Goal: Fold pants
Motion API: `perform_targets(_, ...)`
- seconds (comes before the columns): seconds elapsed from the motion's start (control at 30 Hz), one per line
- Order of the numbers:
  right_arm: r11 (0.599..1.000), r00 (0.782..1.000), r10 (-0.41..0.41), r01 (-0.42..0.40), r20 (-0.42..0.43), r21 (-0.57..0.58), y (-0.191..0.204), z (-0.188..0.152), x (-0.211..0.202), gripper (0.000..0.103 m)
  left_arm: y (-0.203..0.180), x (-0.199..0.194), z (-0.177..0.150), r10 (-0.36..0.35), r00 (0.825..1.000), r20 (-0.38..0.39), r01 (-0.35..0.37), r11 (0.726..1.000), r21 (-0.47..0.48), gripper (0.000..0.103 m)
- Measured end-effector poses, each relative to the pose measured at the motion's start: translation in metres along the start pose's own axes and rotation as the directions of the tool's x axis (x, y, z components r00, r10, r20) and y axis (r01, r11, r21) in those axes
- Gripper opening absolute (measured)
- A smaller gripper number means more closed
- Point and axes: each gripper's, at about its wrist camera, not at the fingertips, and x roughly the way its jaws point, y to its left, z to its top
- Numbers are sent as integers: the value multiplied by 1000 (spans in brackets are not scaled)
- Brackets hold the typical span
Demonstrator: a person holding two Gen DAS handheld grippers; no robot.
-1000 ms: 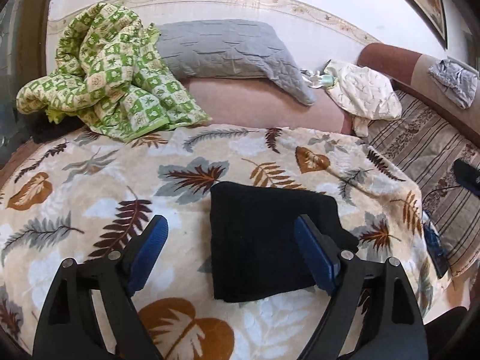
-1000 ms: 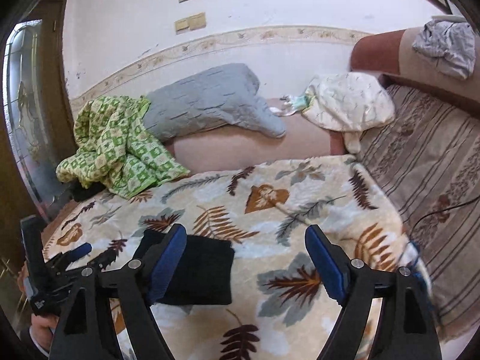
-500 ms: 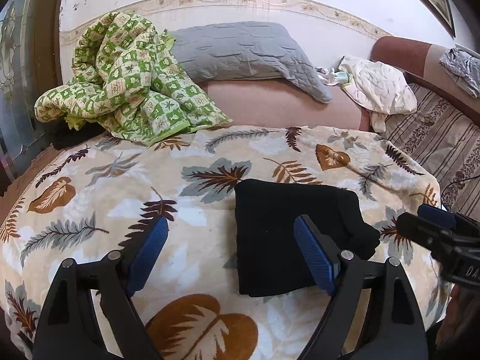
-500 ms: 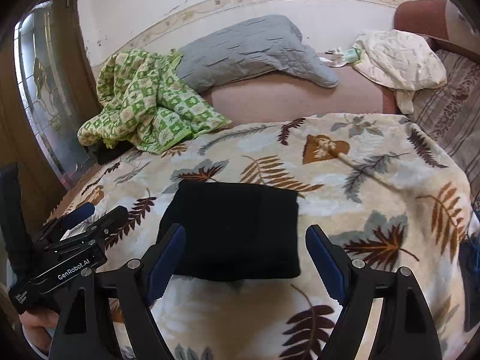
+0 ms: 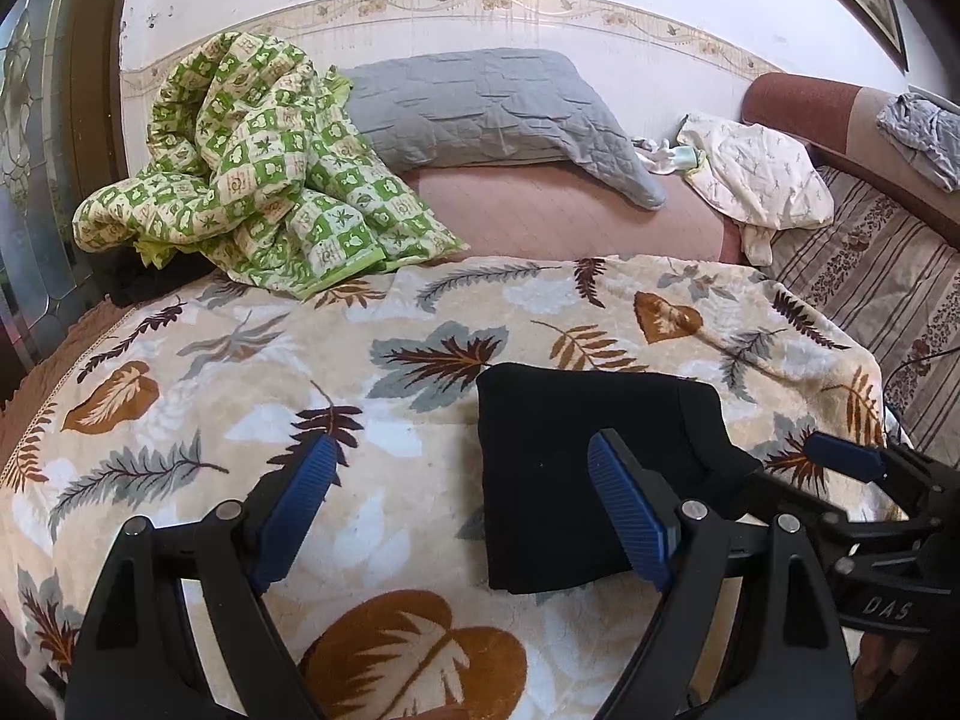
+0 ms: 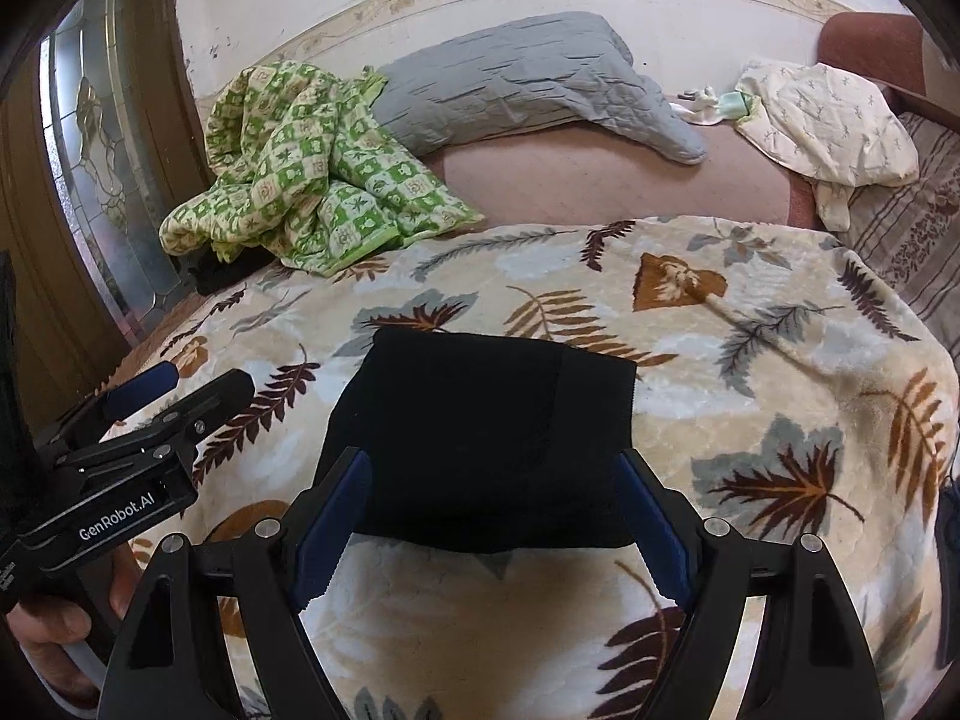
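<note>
The black pants (image 5: 576,468) lie folded into a flat rectangle on the leaf-print blanket (image 5: 240,372); they also show in the right wrist view (image 6: 480,438). My left gripper (image 5: 462,504) is open and empty, just left of the pants' near edge. My right gripper (image 6: 492,528) is open and empty, held over the near edge of the pants. The right gripper also shows at the right of the left wrist view (image 5: 852,468). The left gripper also shows at the left of the right wrist view (image 6: 156,396).
A green checked quilt (image 5: 252,174) and a grey pillow (image 5: 480,108) lie at the back. A cream cloth (image 5: 756,174) lies at the back right beside a striped cover (image 5: 888,276). A glass door (image 6: 102,144) stands on the left.
Both grippers have shifted so the folded pants sit nearer the middle of the right wrist view. The right gripper has come into the left wrist view. The pants have not moved.
</note>
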Motion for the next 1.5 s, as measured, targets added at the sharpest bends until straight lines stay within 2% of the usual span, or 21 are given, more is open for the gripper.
perform_targets(0.7, 999, 1000, -17, 17, 14, -48, -5, -4, 16, 83, -7, 16, -8, 44, 999, -32, -43, 999, 5, 87)
perform_targets(1.2, 1000, 1000, -11, 11, 2, -22, -13, -7, 23, 83, -6, 16, -8, 34, 999, -25, -34, 999, 1, 87)
perform_targets(1.5, 1000, 1000, -9, 9, 1, -15, -15, -7, 21, 83, -2, 14, -8, -15, 1000, -22, 14, 1000, -27, 87)
